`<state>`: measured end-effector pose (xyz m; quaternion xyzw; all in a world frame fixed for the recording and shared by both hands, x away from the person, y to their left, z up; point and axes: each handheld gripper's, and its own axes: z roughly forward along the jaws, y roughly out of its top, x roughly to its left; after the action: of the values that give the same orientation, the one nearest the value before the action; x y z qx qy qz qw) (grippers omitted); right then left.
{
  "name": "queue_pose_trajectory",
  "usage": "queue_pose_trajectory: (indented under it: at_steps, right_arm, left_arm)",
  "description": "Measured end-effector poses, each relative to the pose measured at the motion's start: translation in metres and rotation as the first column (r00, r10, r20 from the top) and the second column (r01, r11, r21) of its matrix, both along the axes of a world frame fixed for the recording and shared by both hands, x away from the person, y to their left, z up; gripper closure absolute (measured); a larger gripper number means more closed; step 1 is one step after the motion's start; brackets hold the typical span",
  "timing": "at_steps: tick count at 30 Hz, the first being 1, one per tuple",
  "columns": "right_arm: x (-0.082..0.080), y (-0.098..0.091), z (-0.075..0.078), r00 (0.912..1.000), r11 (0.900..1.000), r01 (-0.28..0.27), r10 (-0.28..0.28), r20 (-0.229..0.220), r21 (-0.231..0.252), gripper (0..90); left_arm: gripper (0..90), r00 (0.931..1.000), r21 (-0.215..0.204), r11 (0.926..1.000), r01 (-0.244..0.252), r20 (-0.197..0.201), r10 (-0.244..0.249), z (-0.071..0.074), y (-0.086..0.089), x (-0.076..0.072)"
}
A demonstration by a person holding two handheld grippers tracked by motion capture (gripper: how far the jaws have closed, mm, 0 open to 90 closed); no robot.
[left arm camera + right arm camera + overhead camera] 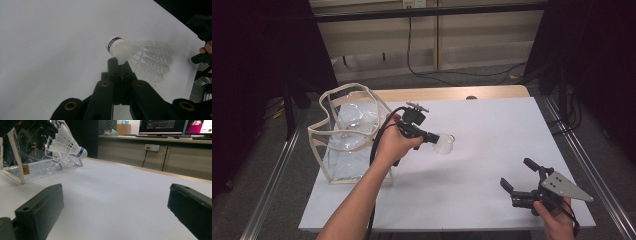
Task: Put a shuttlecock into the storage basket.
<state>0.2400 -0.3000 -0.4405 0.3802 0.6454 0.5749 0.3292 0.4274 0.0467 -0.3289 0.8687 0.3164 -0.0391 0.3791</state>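
Observation:
A white feather shuttlecock (444,144) with a blue band round its cork hangs above the white table sheet (482,125). My left gripper (435,136) is shut on its feathers close to the cork. In the left gripper view the jaws stand together under the shuttlecock (140,55), and the cork points left. My right gripper (516,172) rests low at the table's front right, open, nothing between its jaws. From the right gripper view the held shuttlecock (67,145) floats at upper left, well beyond my open right gripper (115,192).
A clear plastic bag (347,132) with cream trim stands open at the table's left edge. Another shuttlecock (58,165) lies inside it. Cables run over the floor beyond the table's far edge (452,92). Monitors (162,126) stand on a counter behind.

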Motion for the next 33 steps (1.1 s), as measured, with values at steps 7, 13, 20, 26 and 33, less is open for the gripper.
queue_pose_trajectory:
  at_steps: [7, 13, 20, 26, 33]
  right_arm:
    - [0.000, 0.000, 0.000, 1.0000, 1.0000, 0.003, -0.003, 0.001, -0.001, 0.3]
    - [0.000, 0.000, 0.000, 1.0000, 1.0000, 0.003, -0.003, 0.000, 0.000, 0.3]
    - [0.000, 0.000, 0.000, 1.0000, 1.0000, 0.000, 0.000, 0.003, -0.003, 0.3]
    - [0.000, 0.000, 0.000, 1.0000, 1.0000, 0.005, -0.005, 0.001, -0.002, 0.3]
    - [0.000, 0.000, 0.000, 1.0000, 1.0000, 0.004, -0.004, 0.002, -0.003, 0.3]
  left_arm:
    - [90.0, 0.9999, -0.008, 0.9999, -0.007, -0.010, 0.007, 0.007, 0.002, -0.001]
    - [90.0, 0.9998, -0.005, 0.9999, -0.009, -0.017, 0.009, 0.014, 0.005, -0.001]
    - [90.0, 0.9998, 0.011, 0.9999, 0.004, -0.019, -0.003, 0.021, 0.009, 0.000]
    - [90.0, 0.9993, 0.005, 0.9999, -0.012, -0.036, 0.012, 0.025, 0.011, -0.001]
    - [90.0, 0.9988, 0.014, 0.9998, -0.014, -0.047, 0.015, 0.029, 0.017, 0.001]
